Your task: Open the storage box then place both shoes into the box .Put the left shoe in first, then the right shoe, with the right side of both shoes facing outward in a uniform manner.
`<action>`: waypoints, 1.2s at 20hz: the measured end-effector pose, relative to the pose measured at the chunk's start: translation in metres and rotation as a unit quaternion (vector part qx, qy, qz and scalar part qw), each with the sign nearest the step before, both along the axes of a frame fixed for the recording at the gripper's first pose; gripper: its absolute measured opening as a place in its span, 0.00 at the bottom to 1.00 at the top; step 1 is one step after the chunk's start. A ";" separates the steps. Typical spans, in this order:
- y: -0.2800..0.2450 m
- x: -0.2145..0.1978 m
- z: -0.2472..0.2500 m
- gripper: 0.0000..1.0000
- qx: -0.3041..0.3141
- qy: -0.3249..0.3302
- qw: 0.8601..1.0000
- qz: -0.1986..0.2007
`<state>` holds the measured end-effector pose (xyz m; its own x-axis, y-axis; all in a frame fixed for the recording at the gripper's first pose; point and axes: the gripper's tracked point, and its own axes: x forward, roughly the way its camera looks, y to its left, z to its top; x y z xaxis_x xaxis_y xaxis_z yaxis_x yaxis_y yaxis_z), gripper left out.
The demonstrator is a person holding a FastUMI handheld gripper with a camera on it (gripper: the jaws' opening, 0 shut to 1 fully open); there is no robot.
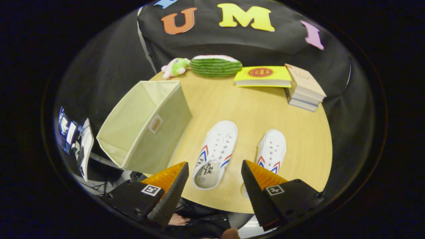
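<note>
Now jaws apart, empty, gripper (pixel 214 186) above left shoe (pixel 215 153); canvas, light, floppy: pinch heel collar. Right shoe (pixel 270 151) at 1 o'clock, box (pixel 146 124) at 10, soft.

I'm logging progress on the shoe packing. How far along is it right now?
Done: the storage box looks open, and nothing shows inside it. In hand: the gripper is open, its fingers poised over the left shoe, not touching. Left: both that shoe and the right shoe sit on the table, unpacked.
</note>
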<state>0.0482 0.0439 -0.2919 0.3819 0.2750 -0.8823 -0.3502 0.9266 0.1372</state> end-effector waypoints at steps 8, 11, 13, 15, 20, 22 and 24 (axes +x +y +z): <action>-0.007 0.009 -0.081 0.95 0.002 0.099 0.995 -0.018; 0.002 0.007 -0.102 0.92 0.012 0.130 0.991 -0.026; 0.006 0.010 -0.103 0.87 0.026 0.143 0.989 -0.039; 0.021 0.009 -0.108 0.64 0.064 0.159 0.984 -0.048; 0.019 0.011 -0.103 0.10 0.114 0.179 0.971 -0.115; 0.022 0.006 -0.099 0.06 0.148 0.191 0.962 -0.128; 0.026 0.004 -0.087 0.06 0.178 0.194 0.955 -0.139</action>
<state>0.0518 0.0702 -0.3789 0.1477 0.5190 -0.8419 0.0441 0.8469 0.5299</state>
